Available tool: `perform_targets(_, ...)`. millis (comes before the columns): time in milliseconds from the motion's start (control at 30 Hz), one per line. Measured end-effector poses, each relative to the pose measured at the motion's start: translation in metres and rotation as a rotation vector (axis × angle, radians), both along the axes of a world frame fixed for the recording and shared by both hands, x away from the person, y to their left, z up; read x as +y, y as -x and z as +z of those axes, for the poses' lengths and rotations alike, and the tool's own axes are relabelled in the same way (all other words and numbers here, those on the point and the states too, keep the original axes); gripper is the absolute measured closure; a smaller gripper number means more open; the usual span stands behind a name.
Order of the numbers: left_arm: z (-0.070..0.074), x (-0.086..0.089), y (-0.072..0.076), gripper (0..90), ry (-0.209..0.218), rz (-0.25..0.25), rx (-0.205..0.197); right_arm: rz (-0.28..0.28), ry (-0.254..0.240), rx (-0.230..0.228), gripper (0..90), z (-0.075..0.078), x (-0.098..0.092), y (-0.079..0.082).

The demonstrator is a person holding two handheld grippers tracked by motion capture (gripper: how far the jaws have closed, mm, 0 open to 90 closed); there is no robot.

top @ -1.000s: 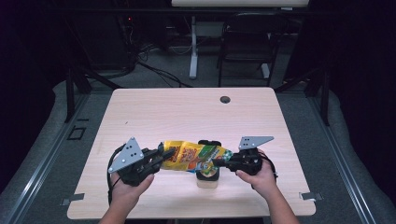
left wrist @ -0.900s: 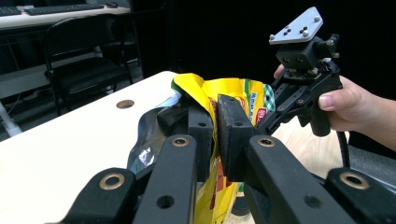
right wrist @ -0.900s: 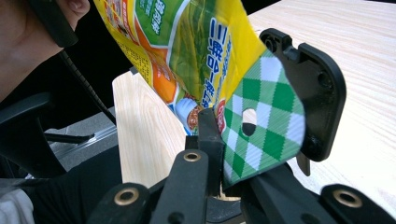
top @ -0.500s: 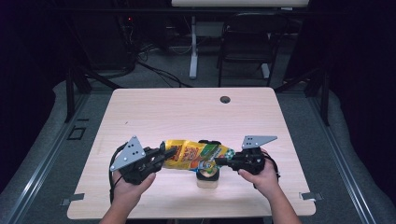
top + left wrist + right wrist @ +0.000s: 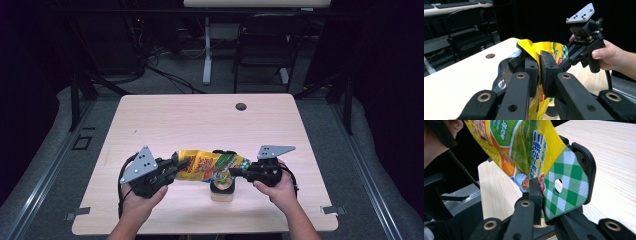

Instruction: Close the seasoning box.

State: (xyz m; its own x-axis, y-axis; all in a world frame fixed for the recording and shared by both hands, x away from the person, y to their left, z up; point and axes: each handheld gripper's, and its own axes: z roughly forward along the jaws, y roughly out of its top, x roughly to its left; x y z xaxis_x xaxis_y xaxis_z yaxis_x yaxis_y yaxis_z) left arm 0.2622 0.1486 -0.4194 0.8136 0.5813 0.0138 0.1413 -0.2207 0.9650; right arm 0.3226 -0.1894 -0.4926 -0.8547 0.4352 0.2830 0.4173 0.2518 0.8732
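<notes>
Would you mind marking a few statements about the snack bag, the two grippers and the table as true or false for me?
1. The snack bag is held between the left gripper and the right gripper. True.
2. The bag lies flat on the table, untouched. False: it is held up off the table, with a gripper at each end.
3. The left gripper's jaws are clamped on the bag. True: the left gripper view shows them pinching the yellow film.
4. The bag is plain white. False: it is yellow with green and orange print and a green-and-white checked end.
5. A small light container stands on the table beneath the bag. True.
6. The table has no hole. False: a round hole sits near its far edge.
</notes>
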Motion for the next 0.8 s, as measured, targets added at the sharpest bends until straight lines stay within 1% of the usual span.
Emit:
perform_targets(100, -0.0010, 0.0005, 0.0003, 85.2, 0.006, 0.002, -0.002, -0.008, 0.004, -0.009, 87.5, -0.0006, 0.0019, 0.0005)
perform_targets(200, -0.0008, 0.0016, 0.0011, 85.2, -0.001, 0.006, -0.003, -0.020, 0.005, -0.020, 87.5, 0.0001, 0.0032, 0.0014)
perform_targets(267, -0.0010, 0.0022, 0.0011, 85.3, 0.000, 0.008, -0.002, -0.018, 0.008, -0.022, 87.4, 0.0003, 0.0035, 0.0014)
perform_targets(367, -0.0017, 0.0026, 0.0009, 85.2, -0.001, 0.008, -0.003, -0.016, 0.012, -0.017, 87.1, -0.0011, 0.0051, 0.0013)
perform_targets(533, -0.0011, 0.0027, 0.0014, 85.3, -0.006, 0.006, -0.004, -0.013, 0.033, -0.023, 86.6, -0.0024, 0.0072, 0.0013)
perform_targets(800, -0.0008, 0.0022, 0.0014, 85.3, -0.008, 0.004, -0.005, -0.014, 0.026, -0.015, 85.9, -0.0041, 0.0057, 0.0003)
